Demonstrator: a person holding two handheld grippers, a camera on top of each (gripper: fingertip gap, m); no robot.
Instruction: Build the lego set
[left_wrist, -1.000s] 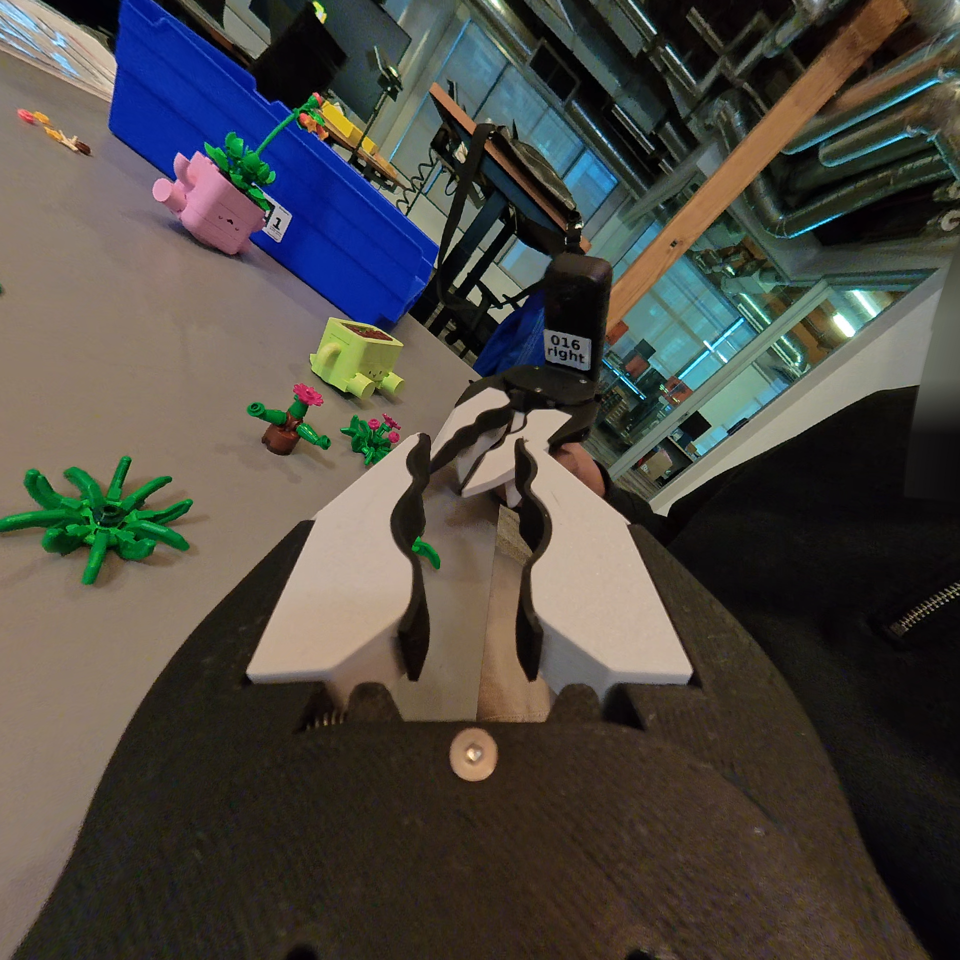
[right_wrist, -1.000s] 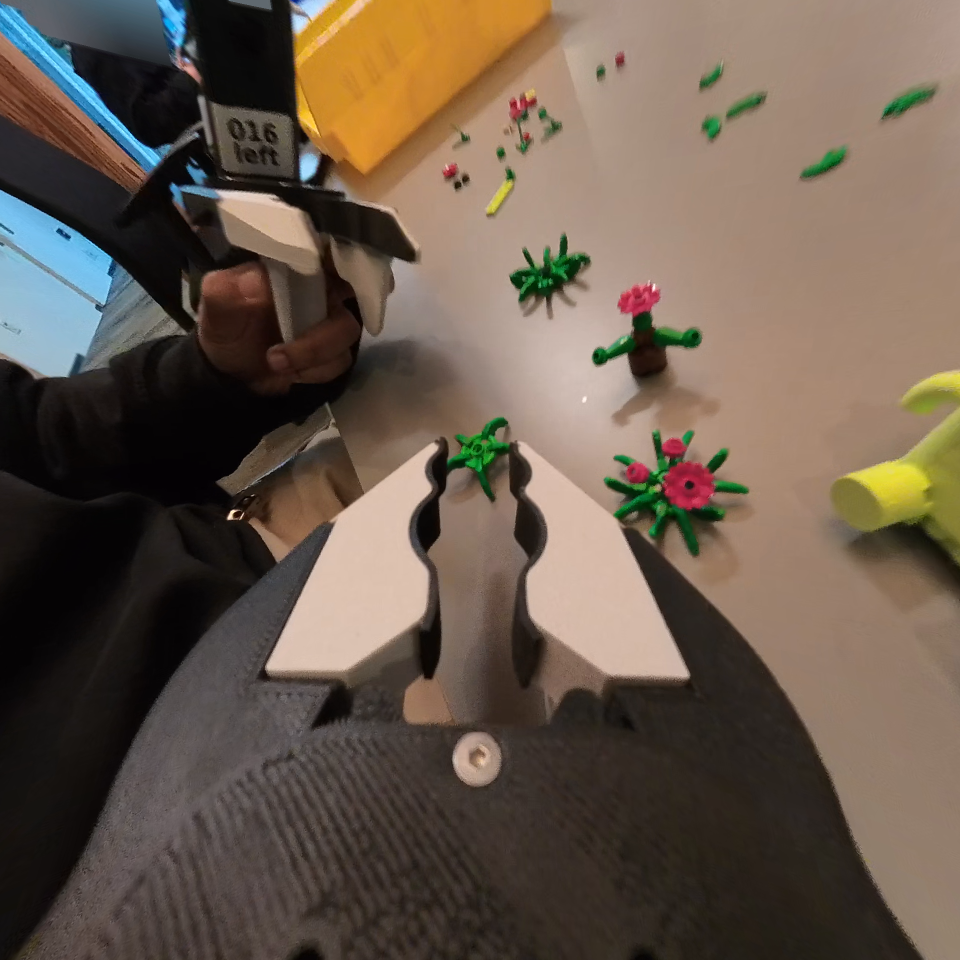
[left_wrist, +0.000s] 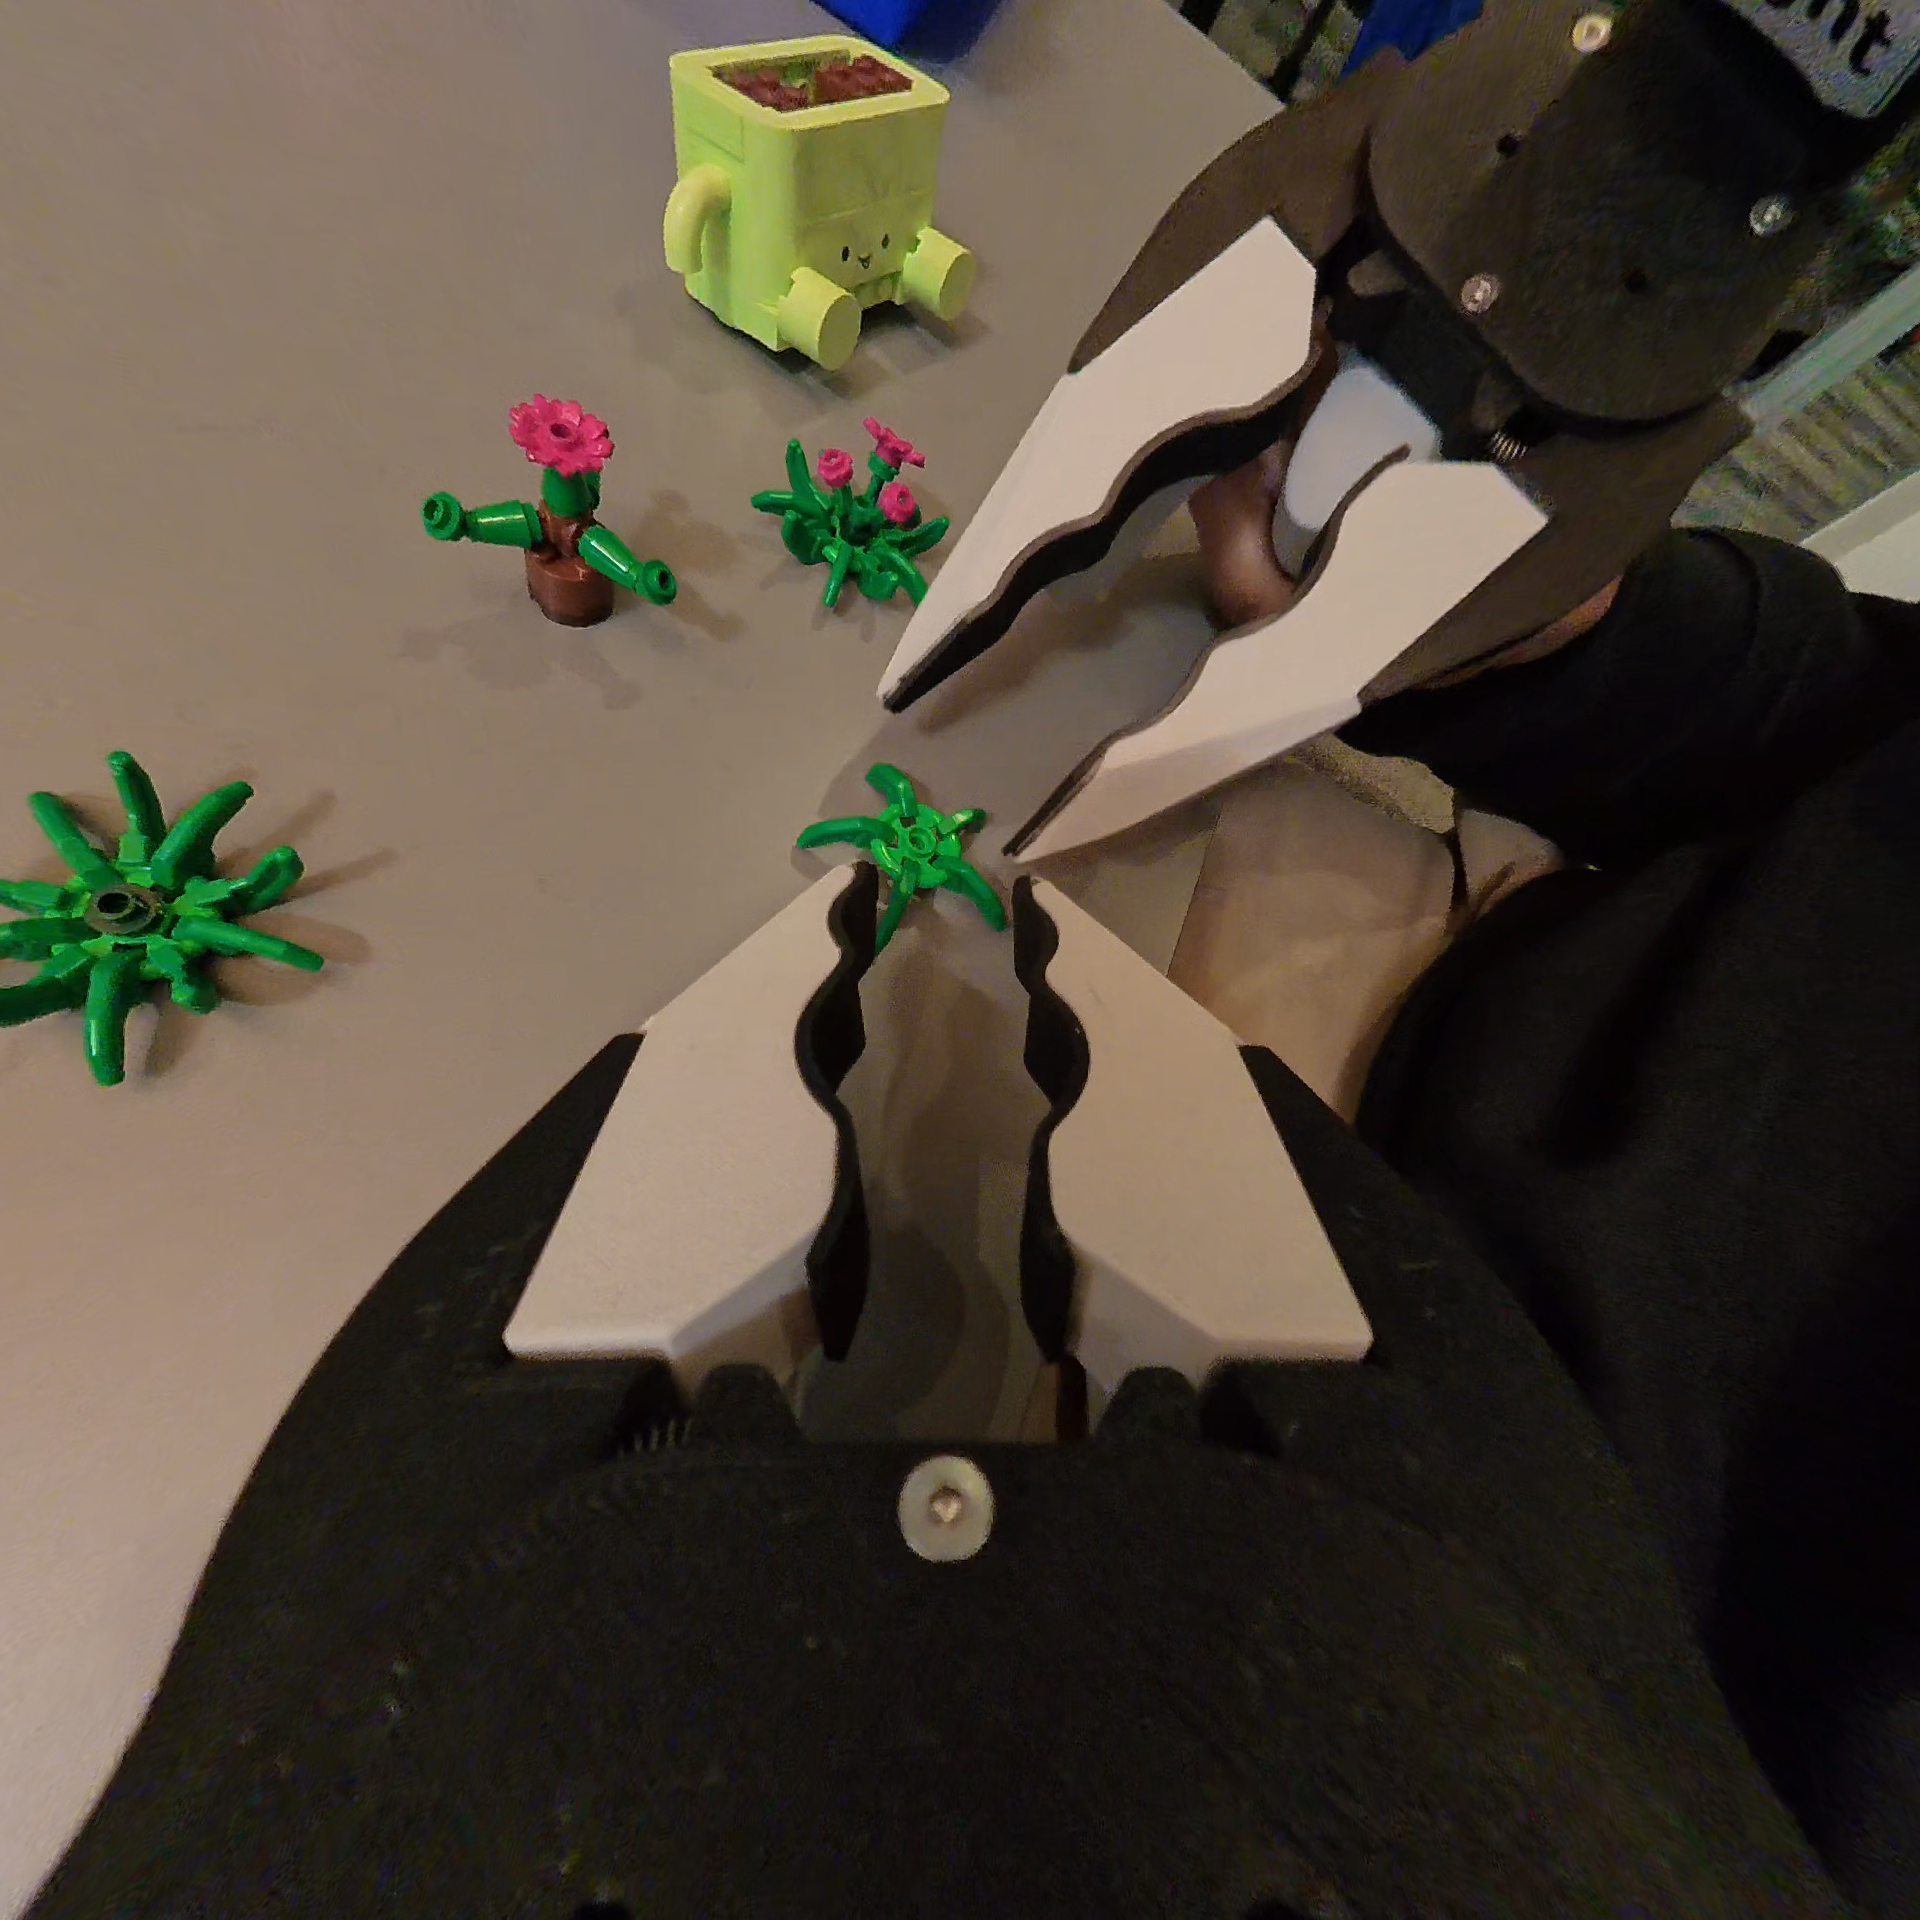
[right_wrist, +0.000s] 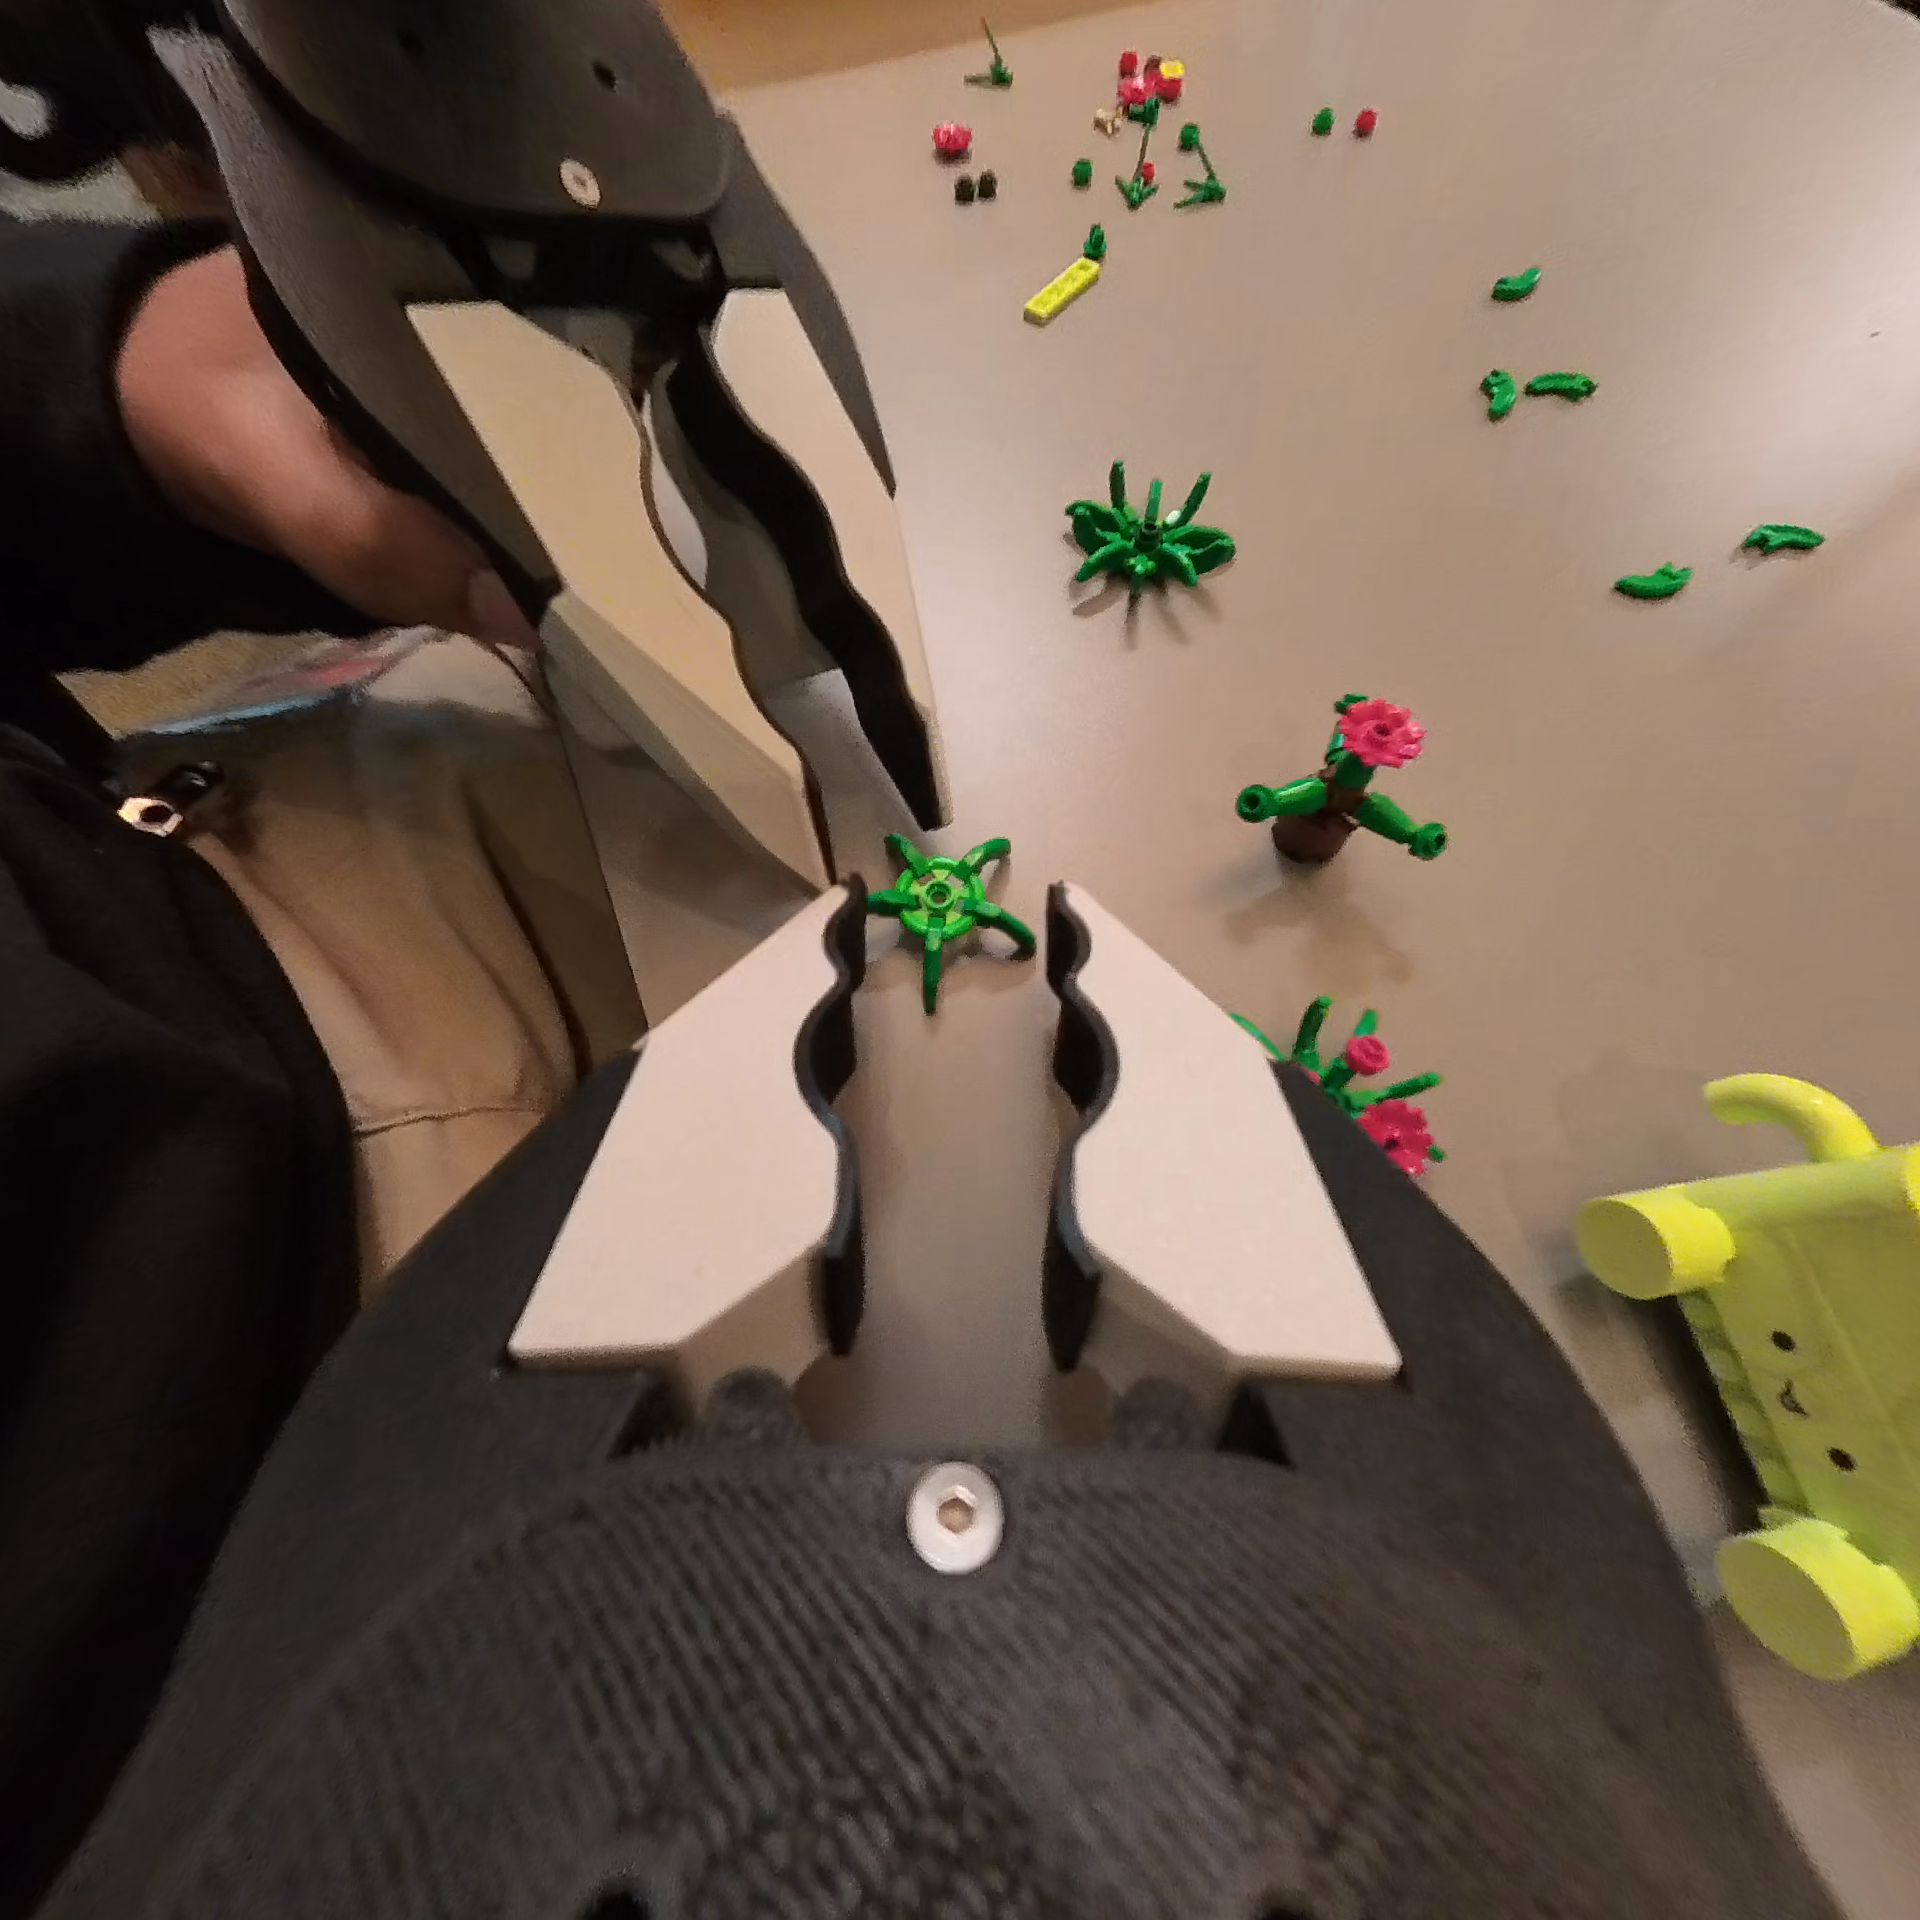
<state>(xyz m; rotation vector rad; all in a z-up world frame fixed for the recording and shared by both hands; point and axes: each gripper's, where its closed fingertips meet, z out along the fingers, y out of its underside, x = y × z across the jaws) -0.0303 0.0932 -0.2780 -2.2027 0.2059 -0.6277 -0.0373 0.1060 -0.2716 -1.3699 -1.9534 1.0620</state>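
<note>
A small green leaf piece (left_wrist: 914, 844) lies on the grey table by its edge, also in the right wrist view (right_wrist: 940, 902). My left gripper (left_wrist: 935, 883) is open, with its tips just short of the piece on either side. My right gripper (right_wrist: 951, 894) is open with the piece between its tips. Each gripper shows in the other's view, the right one (left_wrist: 958, 774) from the upper right and the left one (right_wrist: 878, 847) from the upper left. Neither holds anything.
On the table stand a lime-green pot (left_wrist: 821, 208), a brown stem with a pink flower (left_wrist: 566, 520), a leaf cluster with pink blooms (left_wrist: 857, 509) and a large green rosette (left_wrist: 125, 914). Loose leaves (right_wrist: 1652, 582) and a yellow plate (right_wrist: 1060, 286) lie farther off. The person's lap (right_wrist: 436, 935) is beside the edge. The tips of both grippers are at nearly the same place. The right tips stand about 12 cm off the lime-green pot (left_wrist: 821, 208).
My left gripper has swung down from pointing into the room to the leaf piece. My right gripper has closed in on the piece and opened a little wider.
</note>
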